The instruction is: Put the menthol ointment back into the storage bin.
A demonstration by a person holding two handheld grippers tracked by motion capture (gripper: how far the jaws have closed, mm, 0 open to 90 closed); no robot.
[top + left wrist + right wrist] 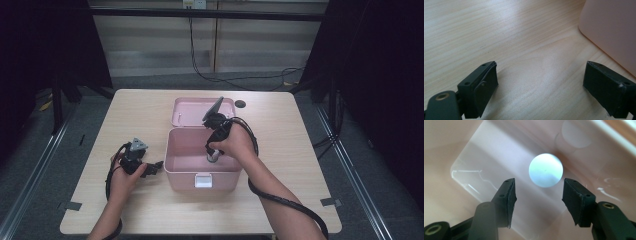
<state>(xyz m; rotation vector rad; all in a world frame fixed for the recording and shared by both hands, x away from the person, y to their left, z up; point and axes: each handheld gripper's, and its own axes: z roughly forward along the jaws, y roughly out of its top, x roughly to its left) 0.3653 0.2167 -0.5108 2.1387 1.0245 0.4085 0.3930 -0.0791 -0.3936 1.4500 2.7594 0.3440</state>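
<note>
A pink plastic box [175, 165] stands open in the middle of the wooden table, its lid [185, 112] lying flat behind it. A white ball [545, 170] rests on the box floor. My right gripper [537, 195] points down into the box with its jaws open, just above and short of the ball; nothing sits between the pads. In the high view the right gripper [214, 156] hangs inside the box near its right wall. My left gripper [155, 167] lies on the table left of the box, open and empty. The left gripper view shows the box wall [609, 30] beyond its right jaw.
A small dark round mark [240, 104] sits on the table right of the lid. The box has a white latch [202, 180] on its front. Bare wood surrounds the box; cables trail from both grippers toward the table's near edge.
</note>
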